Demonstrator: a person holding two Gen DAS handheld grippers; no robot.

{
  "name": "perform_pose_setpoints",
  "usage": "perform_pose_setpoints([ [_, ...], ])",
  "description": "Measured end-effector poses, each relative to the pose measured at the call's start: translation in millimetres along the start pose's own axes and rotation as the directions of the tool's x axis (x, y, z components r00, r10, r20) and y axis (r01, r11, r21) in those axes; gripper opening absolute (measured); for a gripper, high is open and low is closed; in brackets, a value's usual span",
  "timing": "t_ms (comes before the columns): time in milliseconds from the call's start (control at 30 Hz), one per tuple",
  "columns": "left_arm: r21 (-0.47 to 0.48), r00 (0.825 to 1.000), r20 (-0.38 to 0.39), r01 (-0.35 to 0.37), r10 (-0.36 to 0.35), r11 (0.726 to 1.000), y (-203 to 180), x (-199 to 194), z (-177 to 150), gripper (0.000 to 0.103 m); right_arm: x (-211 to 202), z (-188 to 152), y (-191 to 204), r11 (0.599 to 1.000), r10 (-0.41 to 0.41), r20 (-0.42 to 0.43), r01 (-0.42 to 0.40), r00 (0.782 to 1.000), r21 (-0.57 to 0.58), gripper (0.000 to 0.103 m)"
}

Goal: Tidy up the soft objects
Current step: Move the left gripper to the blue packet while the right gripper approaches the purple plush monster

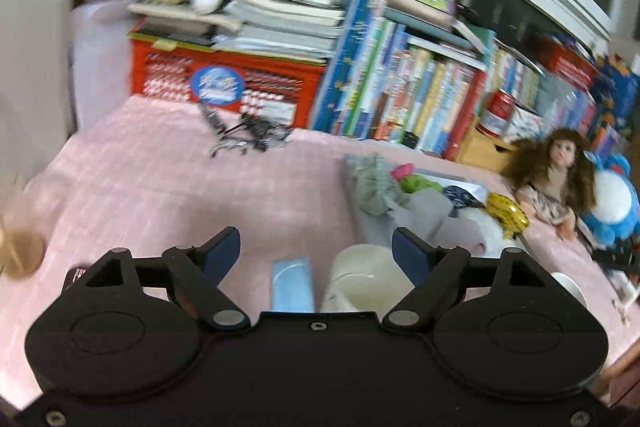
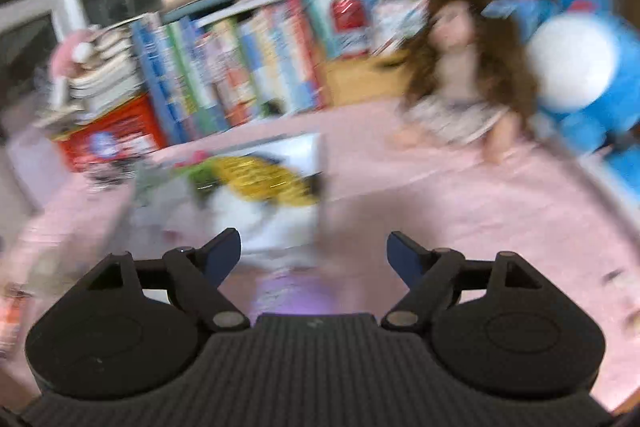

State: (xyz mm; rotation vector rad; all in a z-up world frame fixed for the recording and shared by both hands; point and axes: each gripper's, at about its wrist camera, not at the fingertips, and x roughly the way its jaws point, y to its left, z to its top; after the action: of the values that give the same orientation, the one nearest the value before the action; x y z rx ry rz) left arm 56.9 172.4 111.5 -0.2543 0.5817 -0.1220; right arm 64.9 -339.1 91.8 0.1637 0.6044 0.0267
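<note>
1. Closest to us, our left gripper (image 1: 316,251) stands with its jaws spread and nothing between the pads; just past them, at about 12 o'clock, sit a white cup (image 1: 362,283) and a pale blue packet (image 1: 292,283). Our right gripper (image 2: 314,253) is likewise spread wide and empty, over bare pink cloth (image 2: 460,219).

2. Biggest risk first: the blue plush toy (image 2: 592,83), at 2 o'clock in the right view, leans against the long-haired doll (image 2: 460,75). We judge that a pull on one could drag or topple the other.

3. The grey tray (image 1: 356,195), at 1 o'clock from our left gripper, already holds a heap of soft things: a grey cloth (image 1: 374,187), a shiny yellow piece (image 1: 508,213), something white and fluffy. If we drop more in carelessly, the heap may spill over the low wall.

4. The right view is heavily smeared, so we cannot judge the tray's edge well from there; a hurried reach may clip it.

5. That white cup is hard and stands right in our left gripper's path. A forward move may knock it over.

6. Smallest: the dark spectacles (image 1: 248,135), at 11 o'clock on the cloth, could be swept off if we swing left.
</note>
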Motion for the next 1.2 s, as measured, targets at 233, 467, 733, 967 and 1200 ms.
perform_pose_setpoints([
  [233,-0.137,0.993,-0.117,-0.011,-0.006,0.991,38,12,-28,0.039,3,-41,-4,0.983,-0.057,0.01,0.058,0.998,-0.176,0.088],
  [467,0.067,0.986,-0.159,-0.041,0.052,0.997,17,27,-66,0.027,2,-68,6,0.955,0.034,-0.013,-0.037,0.999,-0.295,0.088],
  [733,0.231,0.985,-0.147,-0.052,0.087,0.972,-14,53,-86,0.027,12,-80,19,0.918,0.096,-0.063,-0.113,0.993,-0.381,0.088],
  [967,0.32,0.982,-0.113,-0.111,0.154,0.941,-22,75,-87,0.028,27,-78,21,0.889,0.103,-0.117,-0.145,0.988,-0.435,0.088],
  [1200,0.353,0.981,-0.1,-0.121,0.165,0.928,-26,89,-83,0.018,35,-78,25,0.854,0.131,-0.165,-0.195,0.978,-0.483,0.088],
])
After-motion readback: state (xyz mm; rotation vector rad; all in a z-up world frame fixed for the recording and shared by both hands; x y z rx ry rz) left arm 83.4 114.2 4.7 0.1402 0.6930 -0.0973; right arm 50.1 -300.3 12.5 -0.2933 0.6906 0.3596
